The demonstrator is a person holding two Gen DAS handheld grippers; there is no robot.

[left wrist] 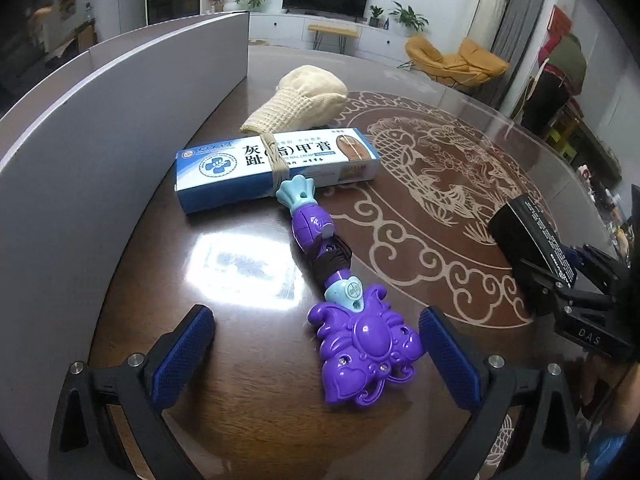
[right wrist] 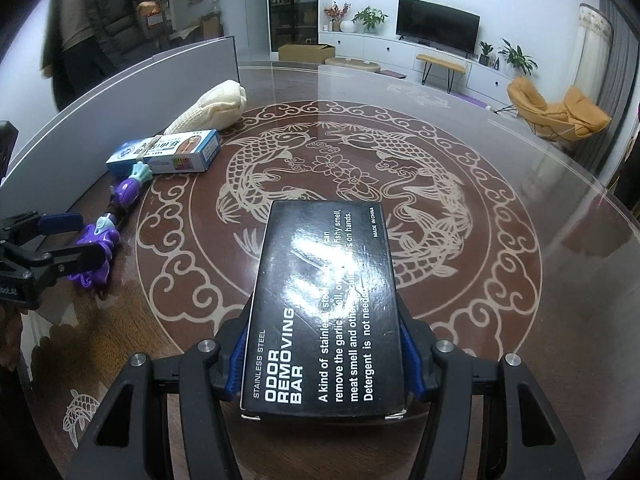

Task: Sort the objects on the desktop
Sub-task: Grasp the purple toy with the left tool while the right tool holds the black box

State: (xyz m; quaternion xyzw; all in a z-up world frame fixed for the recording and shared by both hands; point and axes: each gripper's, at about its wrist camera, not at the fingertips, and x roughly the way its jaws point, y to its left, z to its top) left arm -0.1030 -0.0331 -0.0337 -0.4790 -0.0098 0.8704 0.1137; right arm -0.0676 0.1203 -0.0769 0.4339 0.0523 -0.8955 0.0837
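Note:
My left gripper [left wrist: 316,344] is open, its blue pads on either side of the head of a purple toy wand [left wrist: 362,350] that lies on the table. The wand also shows in the right wrist view [right wrist: 100,240], with the left gripper [right wrist: 76,236] around it. My right gripper [right wrist: 324,364] is shut on a black odor removing bar box [right wrist: 324,308], held above the table; the box also shows in the left wrist view [left wrist: 528,236]. A blue and white cream box [left wrist: 276,166] and a cream knitted mitt [left wrist: 304,96] lie beyond the wand.
A grey partition board [left wrist: 100,128] stands along the table's left side. The round brown table [right wrist: 500,216] has a fish pattern under glass. A person in a dark jacket [right wrist: 96,12] stands behind the board.

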